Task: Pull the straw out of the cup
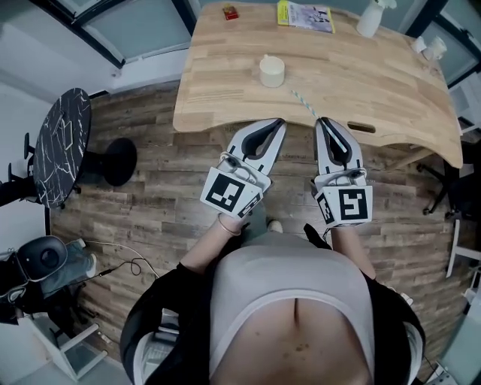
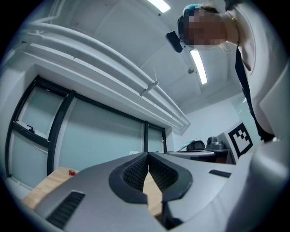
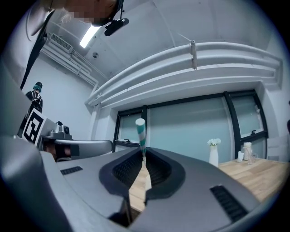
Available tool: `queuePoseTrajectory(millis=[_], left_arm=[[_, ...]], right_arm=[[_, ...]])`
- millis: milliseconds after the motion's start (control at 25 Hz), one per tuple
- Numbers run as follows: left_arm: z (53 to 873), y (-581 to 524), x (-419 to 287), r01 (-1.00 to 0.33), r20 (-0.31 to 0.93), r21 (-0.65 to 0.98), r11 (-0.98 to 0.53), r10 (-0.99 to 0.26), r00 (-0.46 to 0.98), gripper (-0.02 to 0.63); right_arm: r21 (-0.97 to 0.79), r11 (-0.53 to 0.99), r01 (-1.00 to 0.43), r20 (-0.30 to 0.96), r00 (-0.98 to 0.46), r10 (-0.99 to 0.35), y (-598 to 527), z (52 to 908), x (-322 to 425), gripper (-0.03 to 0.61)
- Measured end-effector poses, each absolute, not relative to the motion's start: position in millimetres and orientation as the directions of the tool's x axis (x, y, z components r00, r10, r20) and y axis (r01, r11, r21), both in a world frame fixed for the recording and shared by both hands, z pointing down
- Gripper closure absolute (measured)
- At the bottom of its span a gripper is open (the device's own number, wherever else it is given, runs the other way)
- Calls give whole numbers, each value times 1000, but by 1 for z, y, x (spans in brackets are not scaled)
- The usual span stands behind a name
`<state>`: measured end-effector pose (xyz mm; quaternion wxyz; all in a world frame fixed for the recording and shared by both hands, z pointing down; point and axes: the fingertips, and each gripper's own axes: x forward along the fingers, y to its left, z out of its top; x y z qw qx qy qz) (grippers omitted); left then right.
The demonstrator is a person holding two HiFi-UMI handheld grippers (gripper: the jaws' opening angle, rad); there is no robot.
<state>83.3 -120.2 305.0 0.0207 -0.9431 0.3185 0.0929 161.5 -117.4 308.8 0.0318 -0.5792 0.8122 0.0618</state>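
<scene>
A cream cup point(image 1: 271, 71) stands on the wooden table point(image 1: 376, 83), with no straw in it. My right gripper point(image 1: 321, 120) is shut on the green-and-white striped straw point(image 1: 302, 101), which sticks out past its tips toward the cup. In the right gripper view the straw point(image 3: 141, 133) rises from between the closed jaws of the right gripper point(image 3: 144, 157). My left gripper point(image 1: 279, 121) is held beside it over the table's near edge, shut with nothing in it. Its jaws meet at the tip in the left gripper view point(image 2: 148, 155).
On the table's far side lie a yellow booklet point(image 1: 304, 15), a small red object point(image 1: 230, 11) and a white vase point(image 1: 369, 19). A round black marble side table point(image 1: 62, 143) stands at the left over the wood floor. White items point(image 1: 428, 46) sit at the table's right corner.
</scene>
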Motion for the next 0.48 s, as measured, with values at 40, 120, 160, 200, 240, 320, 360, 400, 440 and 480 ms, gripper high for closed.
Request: queuePoseTrajectory(millis=[40, 120, 160, 200, 240, 320, 360, 400, 440, 480], left_arm=[[305, -115, 84, -608, -186, 23, -794, -601, 778, 607], [302, -107, 86, -611, -184, 18, -791, -604, 776, 607], [301, -103, 87, -611, -186, 12, -791, -602, 776, 607], [299, -100, 88, -610, -187, 6, -792, -600, 777, 607], [299, -97, 89, -609, -188, 2, -793, -598, 779, 607], [298, -94, 90, -606, -191, 1, -795, -595, 781, 607], [298, -93, 91, -604, -191, 3, -797, -593, 782, 607], [298, -92, 92, -601, -190, 6, -799, -591, 784, 607], [297, -91, 92, -600, -191, 9, -800, -590, 785, 607], [296, -90, 92, -598, -191, 9, -801, -589, 785, 607]], right_arm=[[57, 320, -946, -121, -325, -938, -112, 310, 164, 534], [49, 320, -946, -119, -323, -939, -106, 310, 166, 534], [49, 322, -946, -121, -325, -938, -103, 310, 166, 534], [52, 325, -944, -124, -329, -936, -100, 309, 165, 534], [55, 328, -943, -128, -333, -934, -97, 308, 163, 534], [57, 334, -941, -135, -339, -931, -94, 306, 161, 534], [56, 336, -940, -135, -341, -930, -93, 305, 161, 534], [54, 339, -939, -133, -343, -930, -92, 306, 160, 534], [53, 343, -938, -131, -347, -929, -91, 306, 159, 534], [52, 346, -937, -131, -350, -927, -91, 305, 158, 534]])
